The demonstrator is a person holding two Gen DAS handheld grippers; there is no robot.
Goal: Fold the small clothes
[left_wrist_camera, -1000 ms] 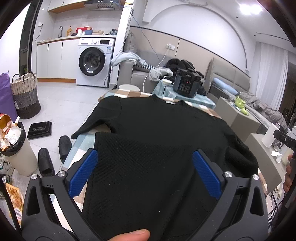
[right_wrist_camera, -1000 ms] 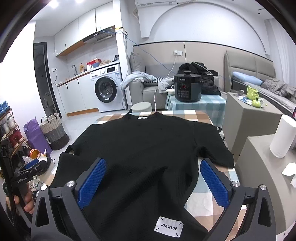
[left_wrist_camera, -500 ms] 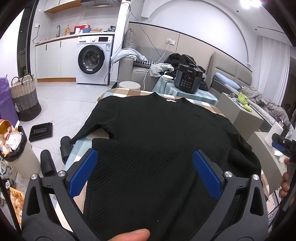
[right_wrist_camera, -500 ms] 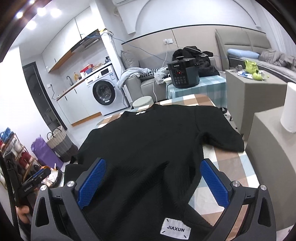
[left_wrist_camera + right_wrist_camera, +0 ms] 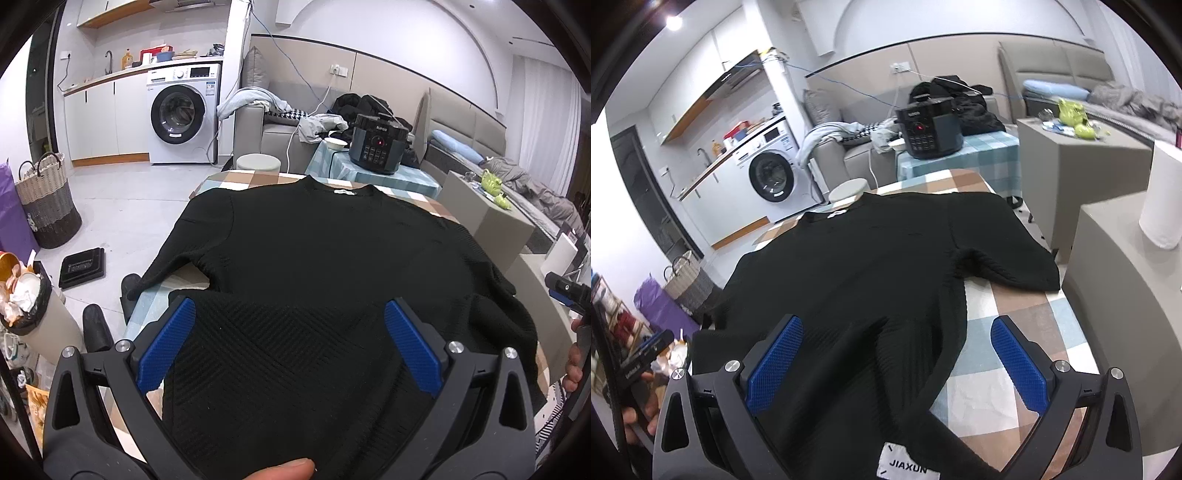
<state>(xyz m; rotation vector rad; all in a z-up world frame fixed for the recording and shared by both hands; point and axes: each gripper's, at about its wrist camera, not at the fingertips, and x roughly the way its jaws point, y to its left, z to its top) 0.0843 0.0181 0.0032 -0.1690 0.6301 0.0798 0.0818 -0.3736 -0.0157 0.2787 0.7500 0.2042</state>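
A black knit short-sleeved top lies spread on a checked tablecloth, collar at the far end. It also shows in the right wrist view, with a white JIAXUN label at the near hem. My left gripper is open above the near left part of the hem, with the fabric between its blue fingers. My right gripper is open over the near right hem. The cloth bulges up between its fingers.
A black pressure cooker stands on a small table beyond the collar. A white stool, sofa with clothes and washing machine lie farther back. Grey boxes and a paper roll stand to the right. A bin, slippers and basket are on the floor left.
Both grippers have stayed open. The right wrist view has tilted and swung right, showing more tablecloth and the right sleeve. The left view has risen slightly.
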